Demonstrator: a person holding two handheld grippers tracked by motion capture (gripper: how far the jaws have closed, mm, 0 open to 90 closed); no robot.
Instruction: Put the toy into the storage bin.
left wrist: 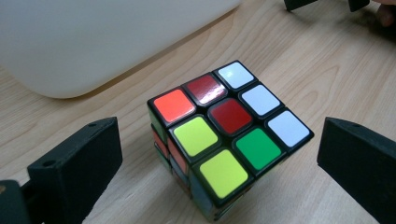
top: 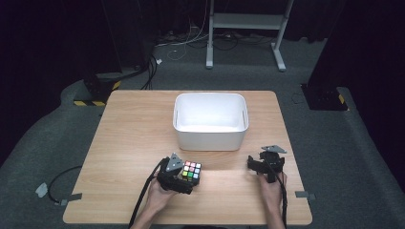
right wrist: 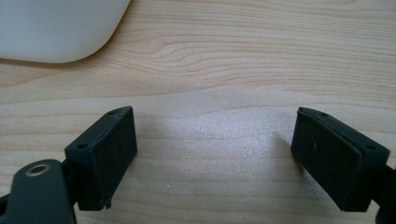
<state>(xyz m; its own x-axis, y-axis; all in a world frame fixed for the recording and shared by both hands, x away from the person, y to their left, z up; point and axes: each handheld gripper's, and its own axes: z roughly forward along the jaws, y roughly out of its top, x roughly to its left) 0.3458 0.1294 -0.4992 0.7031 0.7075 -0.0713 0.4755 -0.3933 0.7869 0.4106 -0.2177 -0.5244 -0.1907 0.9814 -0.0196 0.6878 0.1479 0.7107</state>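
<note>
A scrambled Rubik's cube (top: pixel 191 171) (left wrist: pixel 229 137) rests on the wooden table (top: pixel 129 138), just in front of the white bin (top: pixel 210 120). My left gripper (top: pixel 187 177) (left wrist: pixel 219 163) is open, its two black jaws standing apart on either side of the cube with gaps to both faces. My right gripper (top: pixel 258 163) (right wrist: pixel 215 149) hovers low over bare wood to the cube's right, jaws wide open with nothing between them.
The white bin (left wrist: pixel 93 42) (right wrist: pixel 51 28) stands at the table's middle, near both grippers. A white frame's legs (top: pixel 243 28) and cables (top: pixel 57 186) lie on the grey floor beyond and beside the table.
</note>
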